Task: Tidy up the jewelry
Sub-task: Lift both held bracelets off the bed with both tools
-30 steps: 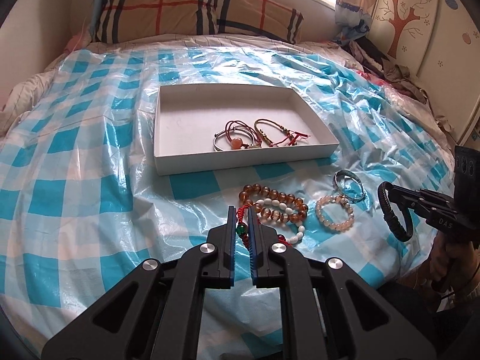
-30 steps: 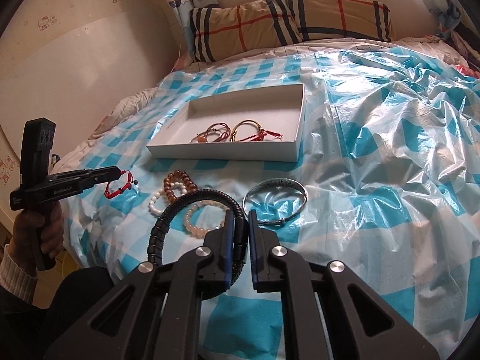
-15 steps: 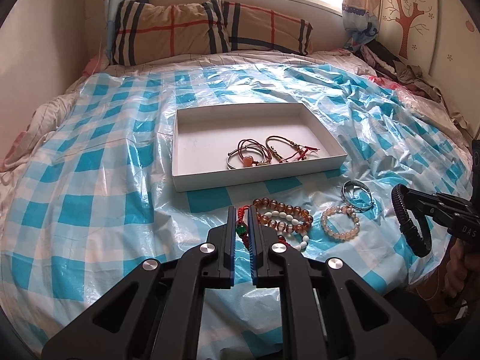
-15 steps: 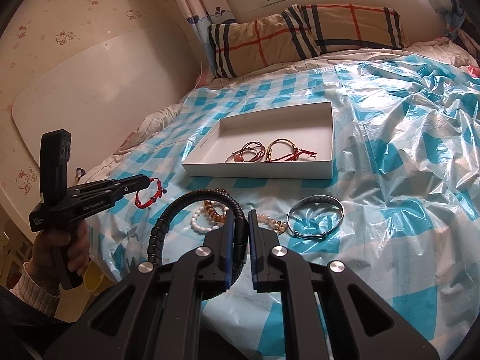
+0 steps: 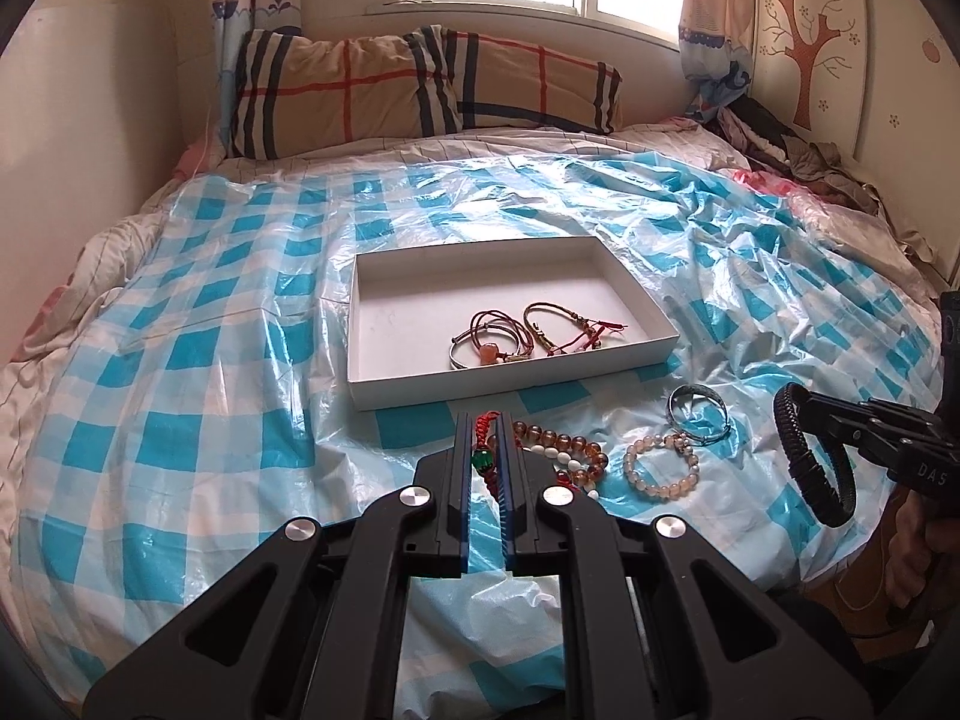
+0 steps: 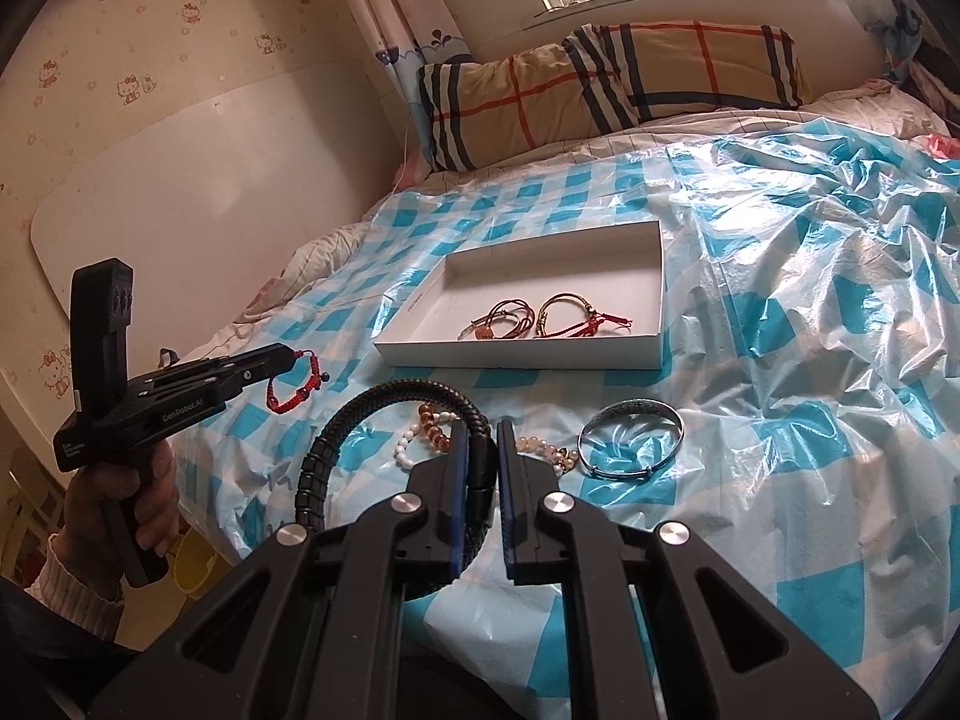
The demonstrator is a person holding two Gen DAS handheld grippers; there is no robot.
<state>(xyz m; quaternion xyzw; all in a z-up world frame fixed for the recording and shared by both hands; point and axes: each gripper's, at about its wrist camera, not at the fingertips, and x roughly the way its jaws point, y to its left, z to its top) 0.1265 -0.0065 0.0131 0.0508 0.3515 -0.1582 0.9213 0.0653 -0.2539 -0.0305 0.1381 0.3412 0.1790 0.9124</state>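
- left hand-held gripper (image 5: 483, 450) was clamped on the light, limp red cord bracelet (image 6: 294, 383), above the bed (image 5: 180, 360).
- right hand-held gripper (image 6: 478, 462) pinched the stiffer black braided bracelet (image 6: 384, 420) by its band, short of the white box (image 5: 510, 384).

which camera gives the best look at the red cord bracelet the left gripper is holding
The right wrist view: the red cord bracelet hangs as a full loop from the left gripper. The left wrist view shows only a strip of it between the fingers.

Left wrist view looking forward over its own claw (image 5: 483, 456) from the bed's foot, right wrist view likewise over its claw (image 6: 478, 456), angled leftward, both raised, sharing the white tray (image 5: 510, 387) (image 6: 516, 355) ahead, each catching the other claw sideways.
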